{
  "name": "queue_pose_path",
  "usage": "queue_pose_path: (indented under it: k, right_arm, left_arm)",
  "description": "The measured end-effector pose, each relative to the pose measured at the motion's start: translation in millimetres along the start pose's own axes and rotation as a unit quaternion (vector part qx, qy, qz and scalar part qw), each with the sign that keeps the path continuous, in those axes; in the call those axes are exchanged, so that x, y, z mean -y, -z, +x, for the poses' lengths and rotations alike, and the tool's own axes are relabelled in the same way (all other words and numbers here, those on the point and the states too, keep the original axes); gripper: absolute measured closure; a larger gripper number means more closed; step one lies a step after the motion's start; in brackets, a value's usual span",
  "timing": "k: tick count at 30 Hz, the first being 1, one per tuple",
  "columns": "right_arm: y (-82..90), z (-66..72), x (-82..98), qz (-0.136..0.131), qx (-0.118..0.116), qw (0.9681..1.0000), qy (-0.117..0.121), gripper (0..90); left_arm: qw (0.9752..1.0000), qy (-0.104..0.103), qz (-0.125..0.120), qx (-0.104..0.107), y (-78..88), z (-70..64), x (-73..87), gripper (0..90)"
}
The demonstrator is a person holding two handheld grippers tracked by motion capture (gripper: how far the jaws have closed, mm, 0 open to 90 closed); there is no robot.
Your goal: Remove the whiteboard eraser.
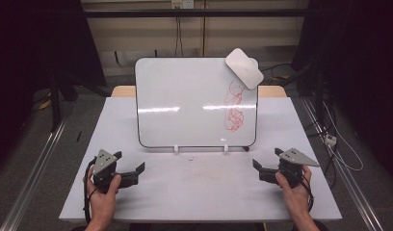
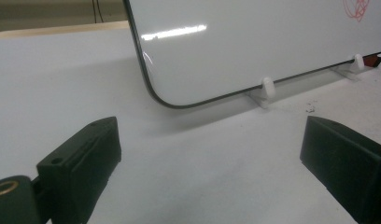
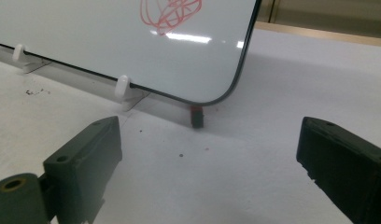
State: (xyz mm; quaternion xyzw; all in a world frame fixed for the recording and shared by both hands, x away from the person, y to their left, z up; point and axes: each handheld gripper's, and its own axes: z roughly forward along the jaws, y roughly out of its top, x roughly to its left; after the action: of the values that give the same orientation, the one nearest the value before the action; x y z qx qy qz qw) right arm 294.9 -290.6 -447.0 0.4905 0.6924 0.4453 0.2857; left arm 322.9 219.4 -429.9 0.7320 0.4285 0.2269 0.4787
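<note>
A whiteboard (image 1: 185, 101) stands tilted back on two white clips (image 1: 176, 148) at the middle of the white table (image 1: 199, 192). Red scribbles (image 1: 234, 108) cover its right side. A white eraser (image 1: 244, 68) sits at its top right corner. My left gripper (image 1: 131, 161) rests at the front left, held by a hand, jaws wide apart with nothing between them. My right gripper (image 1: 267, 158) mirrors it at the front right, also open and holding nothing. In the left gripper view the left gripper (image 2: 209, 140) faces the board's lower left corner (image 2: 153, 88). In the right gripper view the right gripper (image 3: 209, 140) faces the lower right corner (image 3: 226, 93).
A small red-and-black object (image 3: 196, 115), perhaps a marker's end, pokes out under the board's lower right corner. Dark specks (image 3: 34, 92) lie on the table before the board. Metal rails (image 1: 35, 163) run along both sides of the table, and cables (image 1: 339, 149) lie on the floor at the right.
</note>
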Motion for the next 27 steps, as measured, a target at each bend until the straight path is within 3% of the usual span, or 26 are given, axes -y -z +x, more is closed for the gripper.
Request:
queue_pose_path:
  k: [1,8,11,12,14,16,27]
  right_arm:
    - [-0.7,-0.7,0.4,0.002,-0.002,1.0000,-0.004,5.8]
    - [-1.4,-1.4,0.2,-0.015,0.003,0.9998,-0.011,5.4]
    - [-1.8,1.0,-0.3,-0.013,0.001,0.9999,-0.009,3.6]
    - [-3.3,4.0,-1.0,-0.013,-0.006,0.9999,-0.002,7.3]
    - [-4.1,6.0,-1.4,-0.014,0.001,0.9999,0.004,6.3]
    - [-5.1,9.1,-4.2,-0.012,-0.014,0.9998,0.004,3.7]
    - [-13.4,10.0,-28.8,-0.017,-0.009,0.9995,0.027,4.5]
  left_arm:
    - [1.0000,-0.008,0.002,-0.004,-0.5,-2.0,-0.6,5.1]
    - [1.0000,-0.003,0.002,0.002,-1.1,-3.5,0.1,4.9]
    - [0.9998,-0.010,0.014,0.003,-2.7,-3.6,0.7,5.0]
    - [0.9997,-0.010,0.020,0.004,-3.3,-3.0,1.0,5.0]
    - [0.9998,-0.005,0.020,0.005,-4.0,-2.4,1.4,5.0]
    - [0.9998,-0.005,0.020,0.004,-4.0,-1.9,1.4,5.0]
    - [0.9997,-0.003,0.023,0.008,-4.6,-2.2,2.3,5.1]
